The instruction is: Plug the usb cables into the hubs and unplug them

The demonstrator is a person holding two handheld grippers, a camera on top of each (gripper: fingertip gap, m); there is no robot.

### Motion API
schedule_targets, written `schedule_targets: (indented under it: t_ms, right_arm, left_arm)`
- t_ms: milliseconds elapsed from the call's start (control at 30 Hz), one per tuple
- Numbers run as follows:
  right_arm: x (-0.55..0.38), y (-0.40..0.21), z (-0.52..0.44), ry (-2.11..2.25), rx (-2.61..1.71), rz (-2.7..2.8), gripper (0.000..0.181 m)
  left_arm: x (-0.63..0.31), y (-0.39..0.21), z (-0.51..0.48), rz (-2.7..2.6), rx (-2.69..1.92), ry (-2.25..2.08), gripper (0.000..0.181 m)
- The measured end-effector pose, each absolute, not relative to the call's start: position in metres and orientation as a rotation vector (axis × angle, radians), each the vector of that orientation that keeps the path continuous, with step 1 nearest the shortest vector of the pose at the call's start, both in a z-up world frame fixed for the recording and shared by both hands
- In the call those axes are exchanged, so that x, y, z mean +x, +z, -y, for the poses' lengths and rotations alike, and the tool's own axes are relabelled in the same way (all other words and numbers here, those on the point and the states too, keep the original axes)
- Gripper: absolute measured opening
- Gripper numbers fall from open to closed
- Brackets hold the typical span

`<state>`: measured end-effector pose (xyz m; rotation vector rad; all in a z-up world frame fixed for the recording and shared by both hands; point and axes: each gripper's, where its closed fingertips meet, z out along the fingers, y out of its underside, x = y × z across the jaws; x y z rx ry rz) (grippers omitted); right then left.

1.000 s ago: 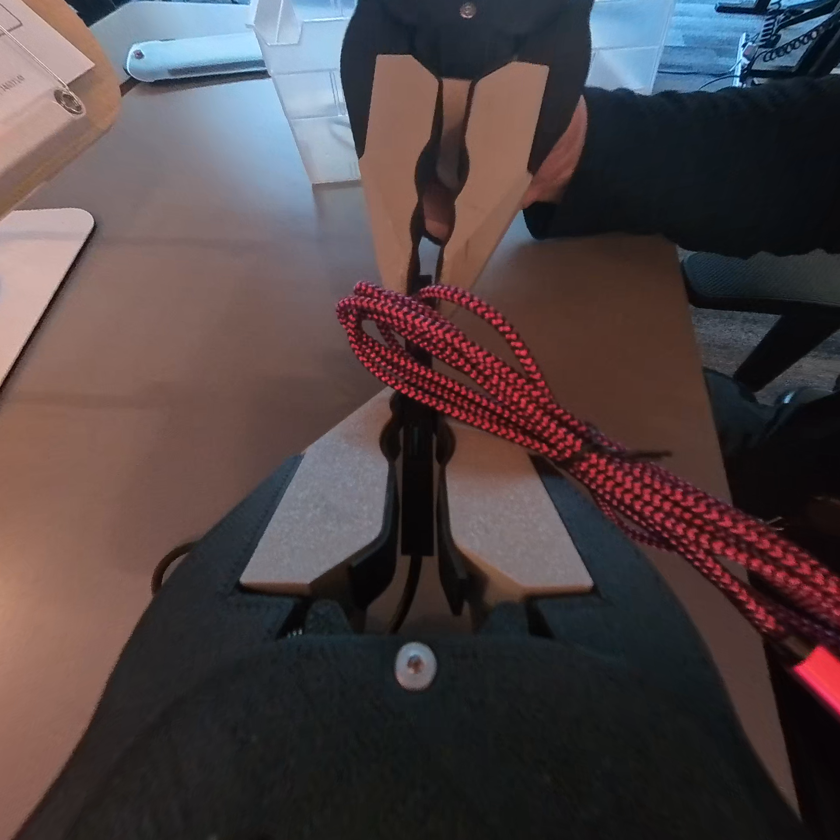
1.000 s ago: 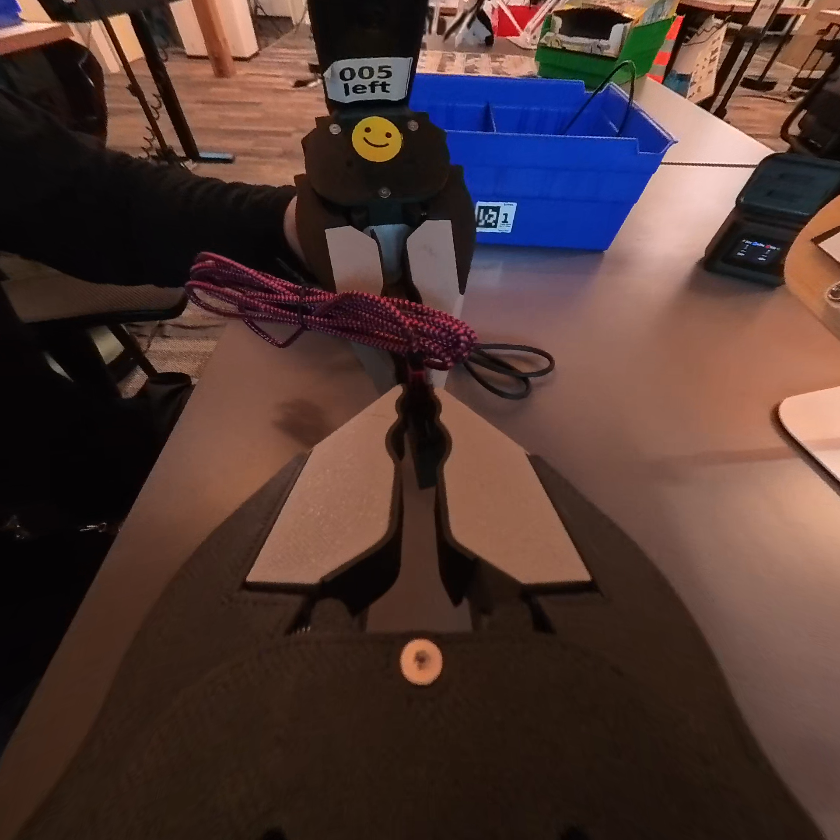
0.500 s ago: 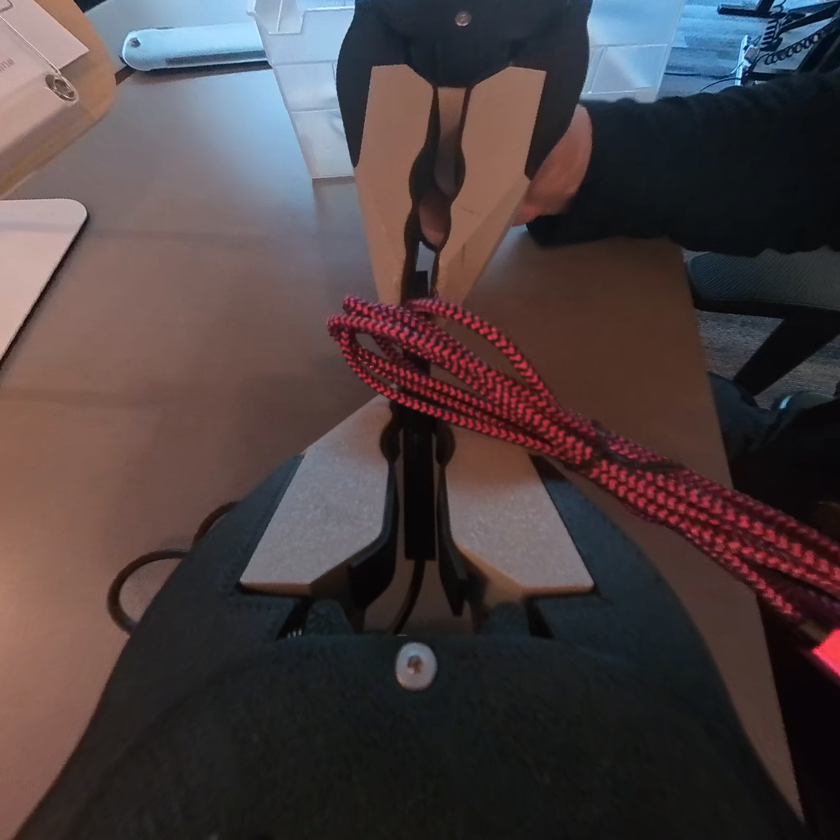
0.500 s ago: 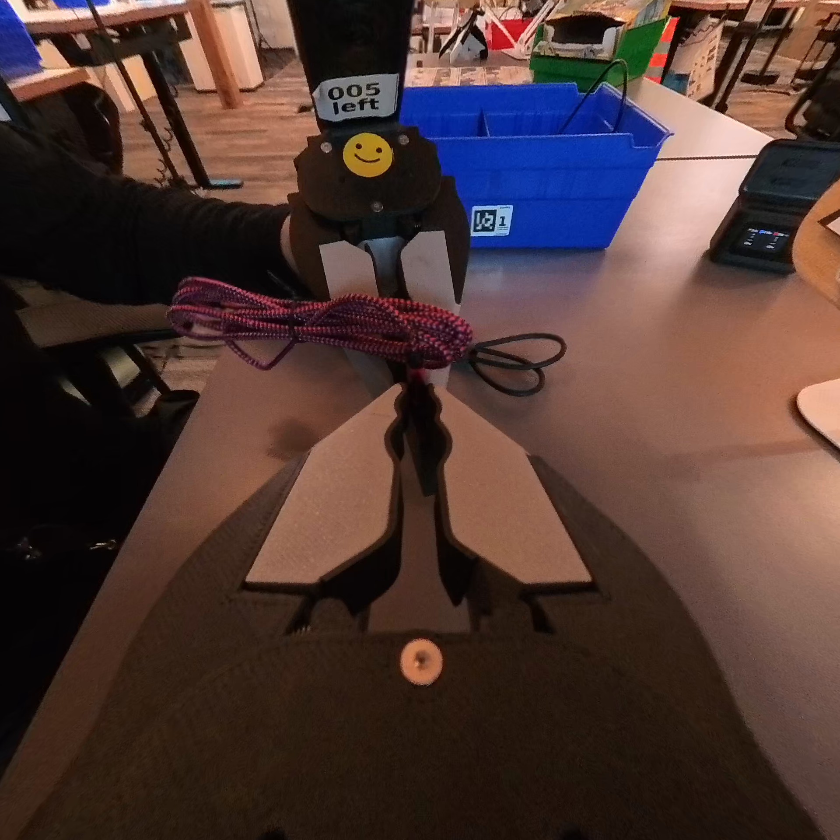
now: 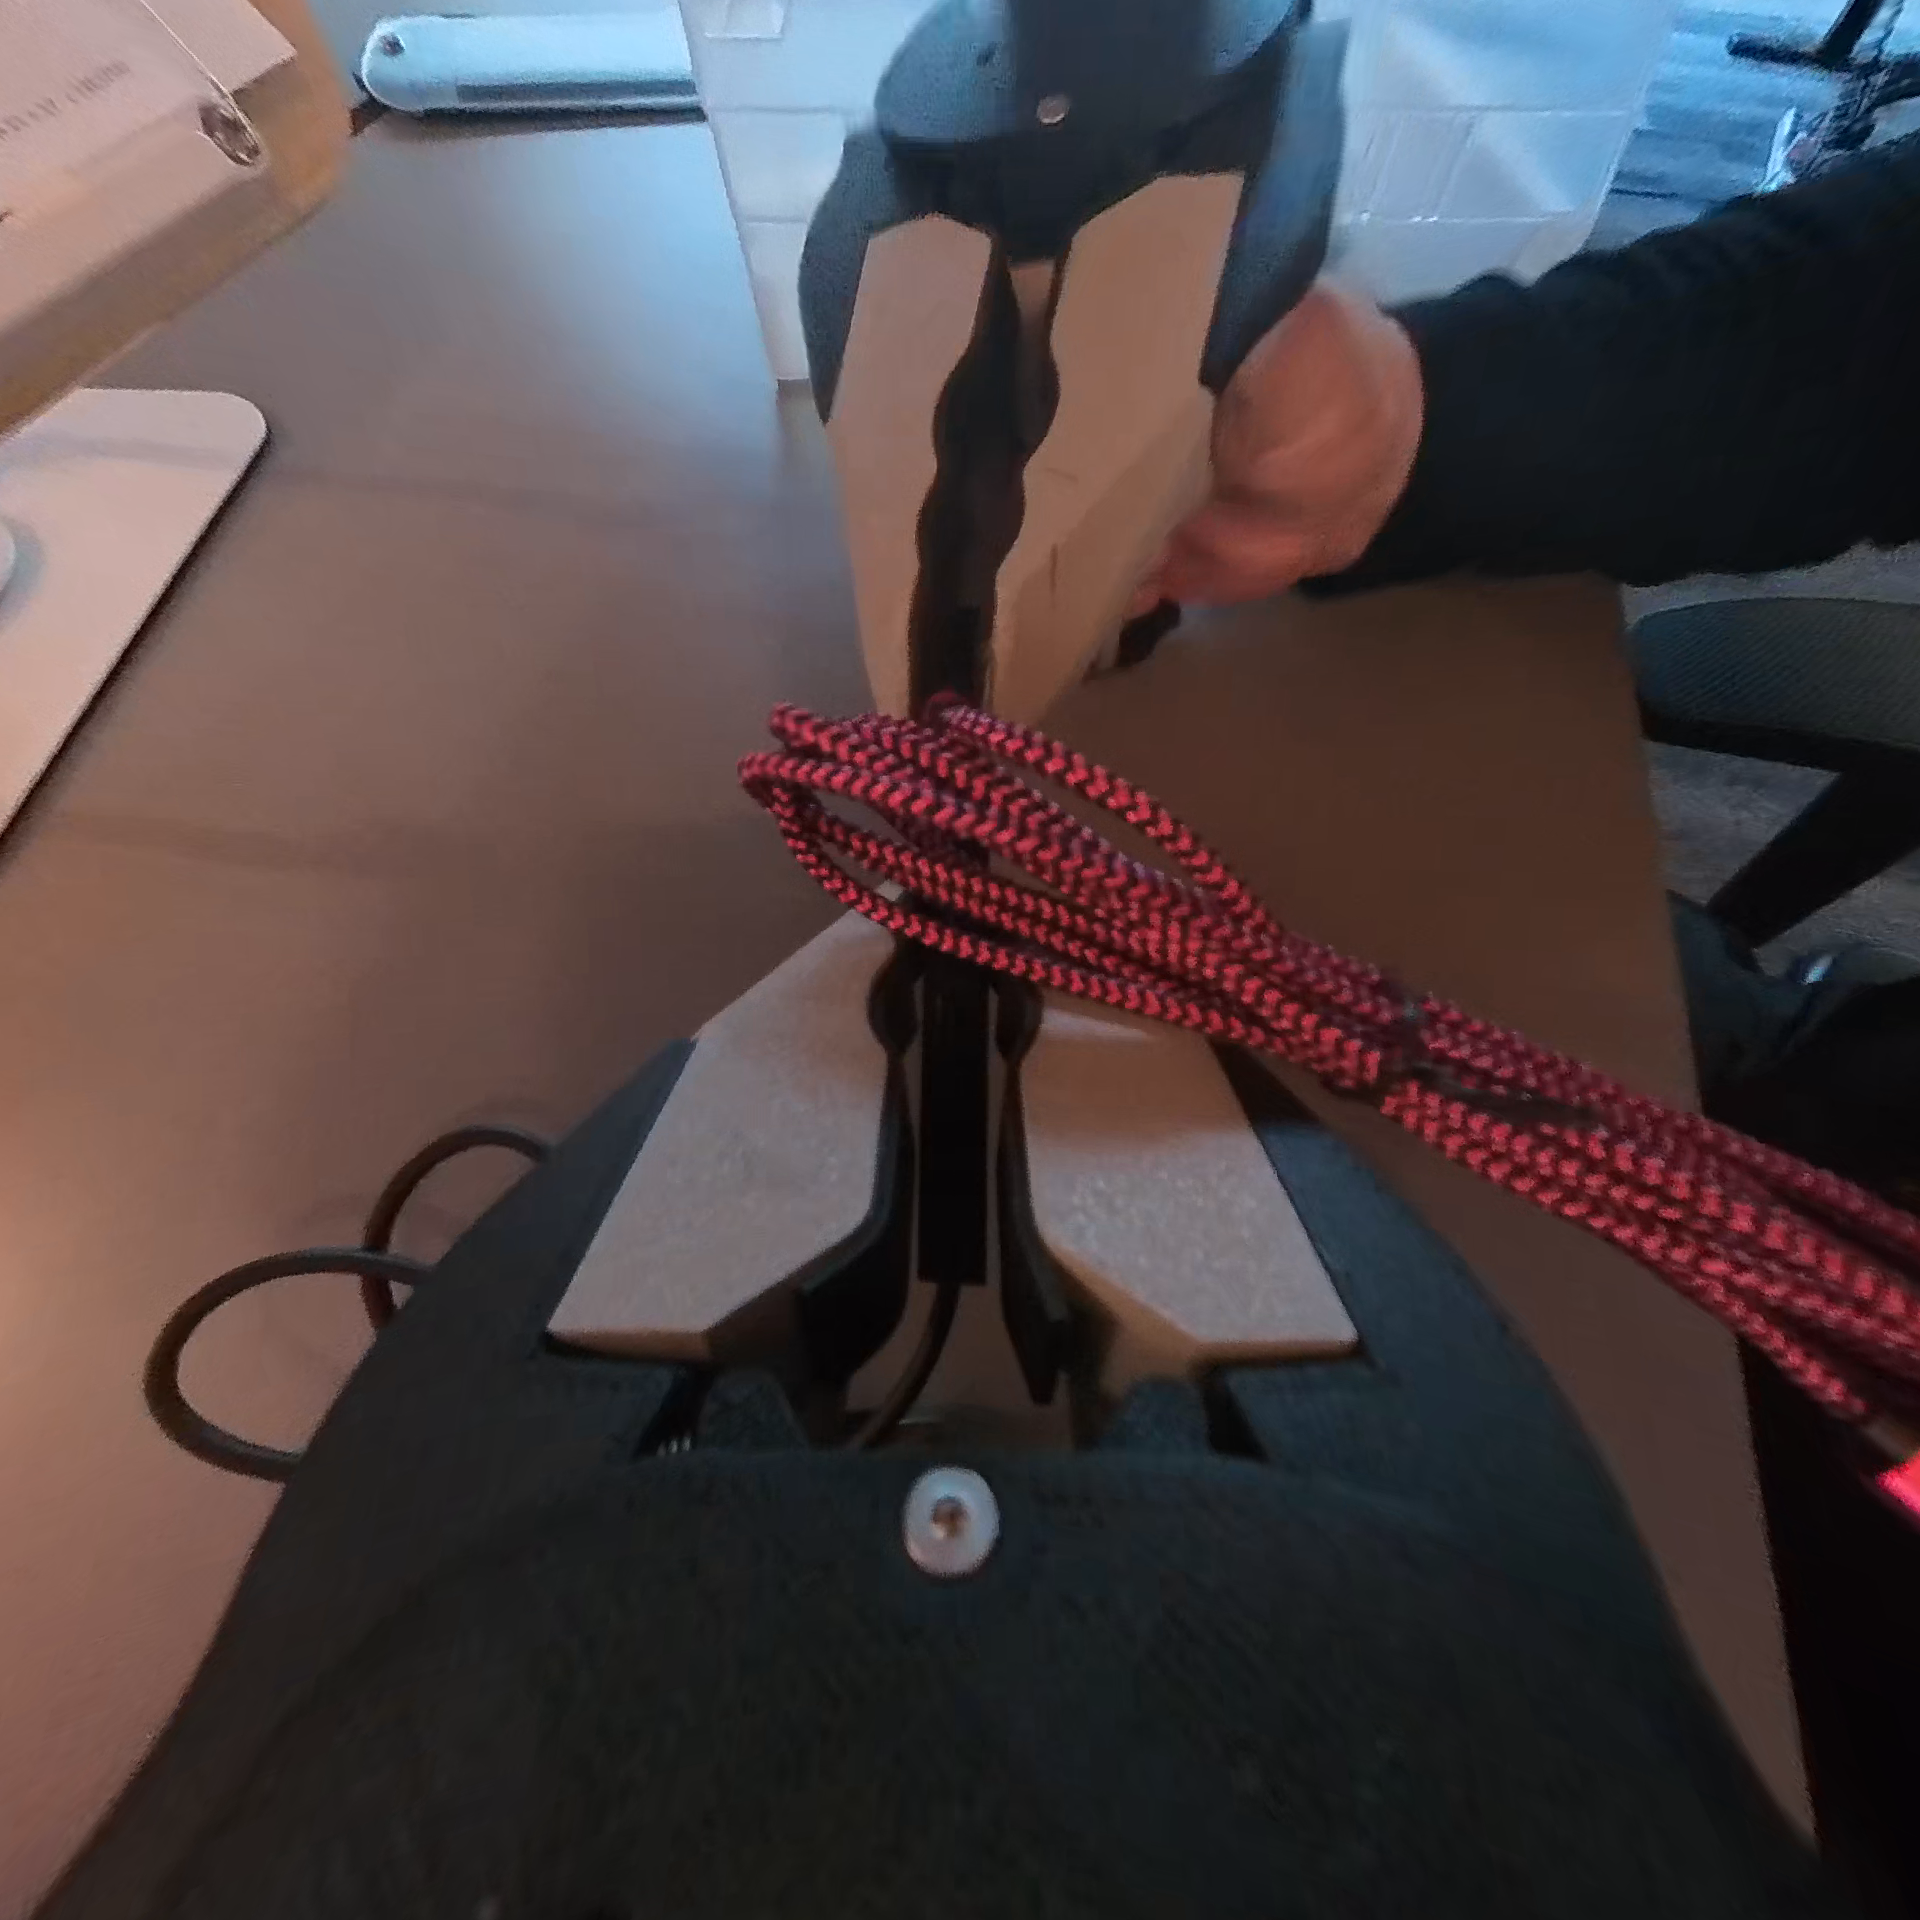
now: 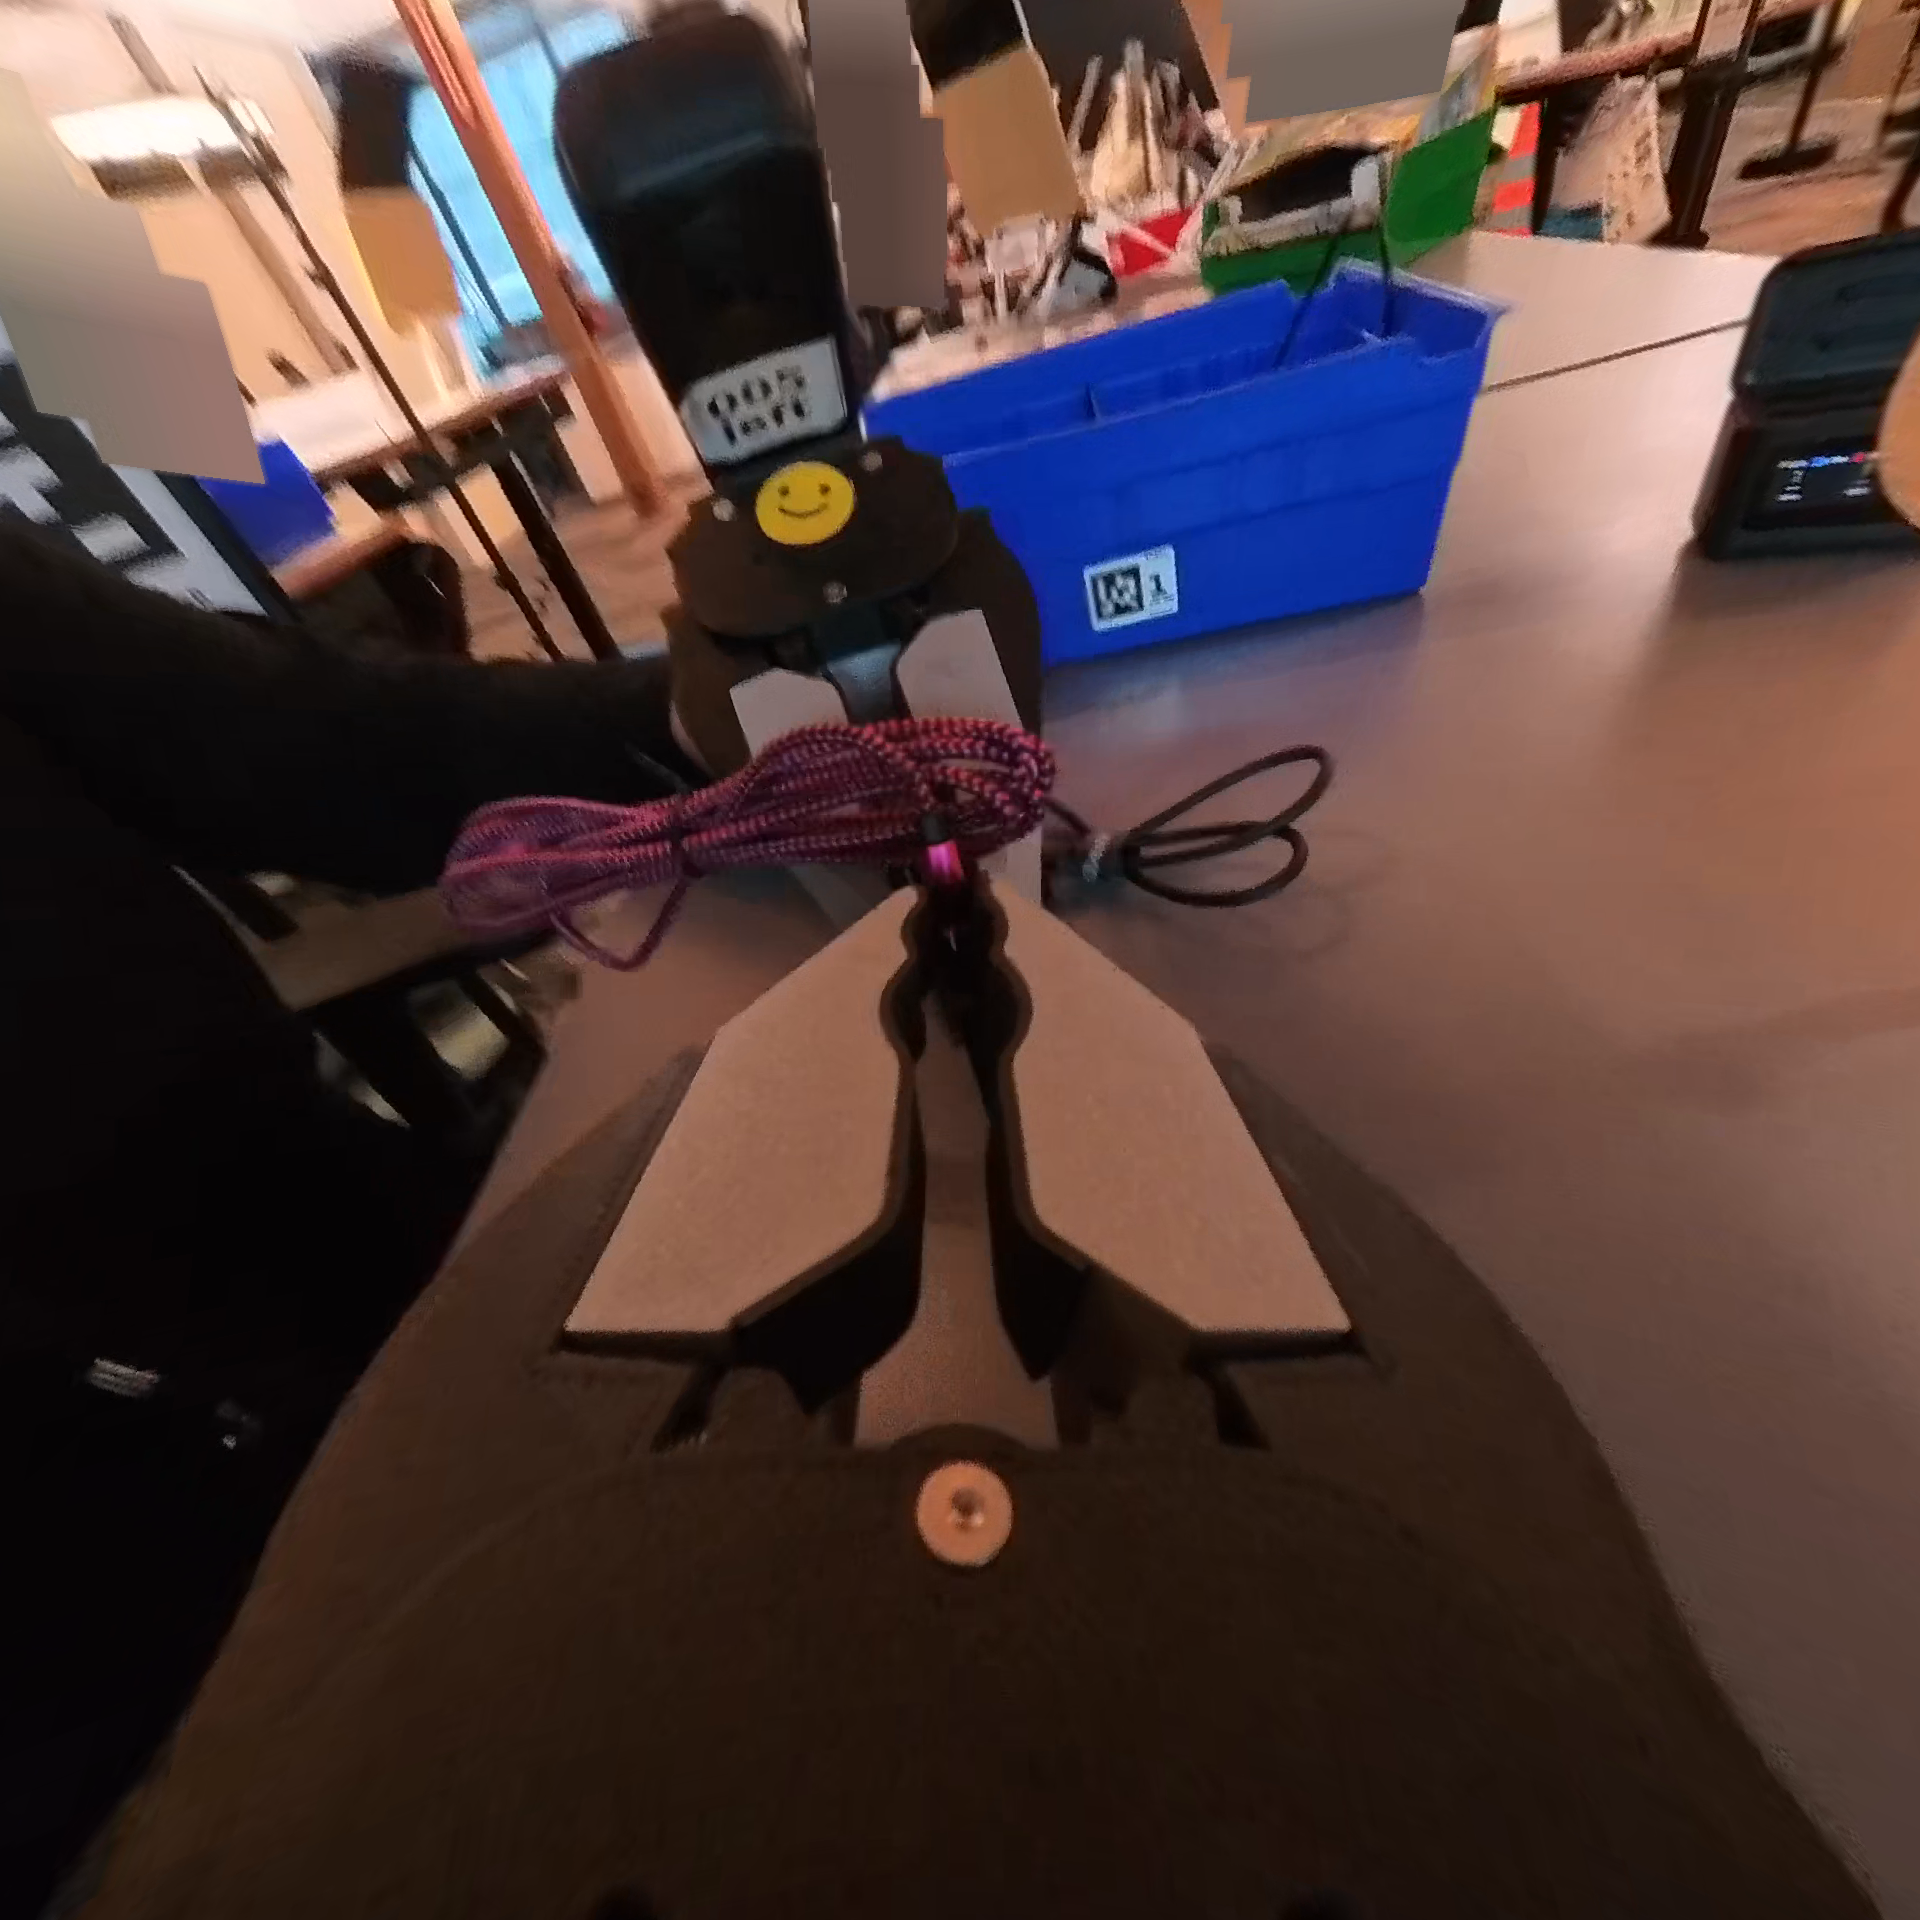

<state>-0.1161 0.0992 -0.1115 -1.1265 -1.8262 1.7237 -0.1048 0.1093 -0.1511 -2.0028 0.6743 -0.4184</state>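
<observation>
- Above the brown tabletop (image 5: 416, 727), brought both claws nose to nose; kept the task's pieces lifted clear of the surface.
- Clamped a slim black bar-shaped hub (image 5: 951, 1143) edge-on in the left gripper (image 5: 951, 935), fingers pressed against its flat sides; trailed a thin black round cord (image 5: 239, 1351) from its rear, looped on the table just beside the claw.
- Nipped the metallic magenta plug (image 6: 940, 860) of the red-and-black braided cable (image 5: 1091, 904) at the very tips of the right gripper (image 6: 951, 914), fingers squeezed together on it; left the tied bundle of coils draped across the left claw's fingers and hanging off toward the table edge.
- Lined the plug up with the hub's front end, touching or just apart; could not tell whether seated, with the joint covered by coils in the left wrist view and smeared by blur in the right.
- Judged the task mid-cycle: one cable and one hub in hand, right at the port; could not say whether going in or coming out.
- Noted a blue plastic bin (image 6: 1247, 499) behind, contents hidden; guessed at more cables or hubs left to do, without proof.
</observation>
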Motion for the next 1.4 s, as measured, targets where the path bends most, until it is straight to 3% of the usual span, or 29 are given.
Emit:
schedule_targets:
  t_ms: [267,433,833,1100,1400]
  right_arm:
    - [-0.116,-0.078,-0.113,2.086,-1.102,1.555,0.002]
    - [-0.114,-0.085,-0.119,1.852,-1.070,1.653,0.002]
    - [-0.085,-0.048,-0.112,1.862,-0.880,1.592,0.002]
    - [-0.036,0.029,-0.138,1.480,-1.020,1.392,0.001]
    - [0.118,0.156,-0.224,0.894,-1.202,1.182,0.001]
  left_arm:
    - [-0.100,-0.159,-0.110,-0.711,-2.037,-0.384,0.009]
    - [-0.101,-0.159,-0.116,-0.717,-2.019,-0.321,0.011]
    - [-0.140,-0.154,-0.129,-0.599,-2.010,-0.125,0.008]
    - [-0.144,-0.160,-0.128,-0.666,-2.010,-0.007,0.008]
    - [-0.155,-0.140,-0.124,-0.614,-1.949,0.008,0.008]
